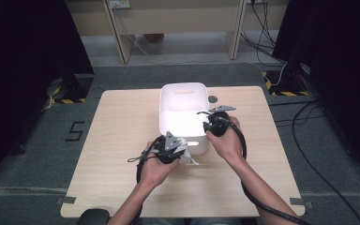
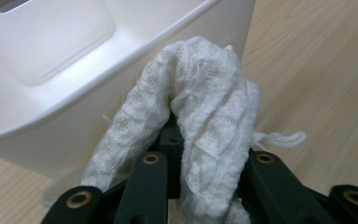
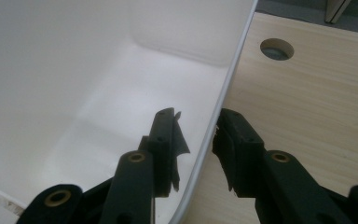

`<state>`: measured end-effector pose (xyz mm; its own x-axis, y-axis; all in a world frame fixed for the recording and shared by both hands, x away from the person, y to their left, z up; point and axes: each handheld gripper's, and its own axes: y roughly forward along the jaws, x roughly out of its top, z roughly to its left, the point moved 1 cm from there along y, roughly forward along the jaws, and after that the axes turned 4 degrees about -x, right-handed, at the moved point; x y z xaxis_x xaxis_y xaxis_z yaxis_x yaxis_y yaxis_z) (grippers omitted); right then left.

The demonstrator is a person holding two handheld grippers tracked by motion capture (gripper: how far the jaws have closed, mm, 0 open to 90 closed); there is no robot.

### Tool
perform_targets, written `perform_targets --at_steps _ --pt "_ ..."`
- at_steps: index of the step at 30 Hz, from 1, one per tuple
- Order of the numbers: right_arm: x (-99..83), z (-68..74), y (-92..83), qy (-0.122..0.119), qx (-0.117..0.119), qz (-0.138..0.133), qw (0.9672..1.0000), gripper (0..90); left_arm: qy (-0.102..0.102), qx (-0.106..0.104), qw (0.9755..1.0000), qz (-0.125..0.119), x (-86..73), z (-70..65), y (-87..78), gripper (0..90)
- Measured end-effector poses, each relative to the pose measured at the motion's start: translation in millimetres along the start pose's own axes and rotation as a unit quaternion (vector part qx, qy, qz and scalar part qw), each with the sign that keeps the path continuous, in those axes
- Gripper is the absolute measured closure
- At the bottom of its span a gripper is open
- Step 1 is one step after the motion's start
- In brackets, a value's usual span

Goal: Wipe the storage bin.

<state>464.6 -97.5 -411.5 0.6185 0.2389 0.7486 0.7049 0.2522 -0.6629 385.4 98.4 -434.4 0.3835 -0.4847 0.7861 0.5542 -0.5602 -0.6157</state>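
Note:
A crumpled white knitted cloth (image 2: 205, 93) is pinched between the jaws of my left gripper (image 2: 207, 158), which is shut on it. The cloth (image 1: 188, 157) hangs just above the table at the near left corner of the white plastic bin (image 1: 183, 86). In the left gripper view the bin's outer wall (image 2: 51, 79) stands right behind the cloth. My right gripper (image 3: 198, 126) straddles the bin's right wall (image 3: 223, 88), one jaw inside and one outside, closed on the rim. From the high view the right gripper (image 1: 209, 125) sits at the bin's near right edge. The bin's inside (image 3: 74, 70) looks bare.
The bin stands in the middle of a light wooden table (image 1: 122, 178), with a round cable hole (image 1: 213, 99) just to its right. Grey carpet, black cables and desk legs lie beyond the far edge.

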Motion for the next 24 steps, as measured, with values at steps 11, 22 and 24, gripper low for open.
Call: perform_targets --at_steps 11,22,24 --pt "-0.1 0.4 0.4 -0.002 -0.004 0.001 1.0 68.3 -0.001 0.001 1.0 0.002 4.0 -0.8 -0.8 75.5" --pt "-0.2 1.2 0.6 -0.002 -0.004 -0.001 1.0 68.3 -0.001 0.0 1.0 0.008 5.8 -2.5 1.2 75.4" --pt "-0.2 1.6 0.6 -0.002 -0.004 -0.001 1.0 68.2 -0.001 0.001 1.0 0.01 5.6 -2.9 2.3 75.4"
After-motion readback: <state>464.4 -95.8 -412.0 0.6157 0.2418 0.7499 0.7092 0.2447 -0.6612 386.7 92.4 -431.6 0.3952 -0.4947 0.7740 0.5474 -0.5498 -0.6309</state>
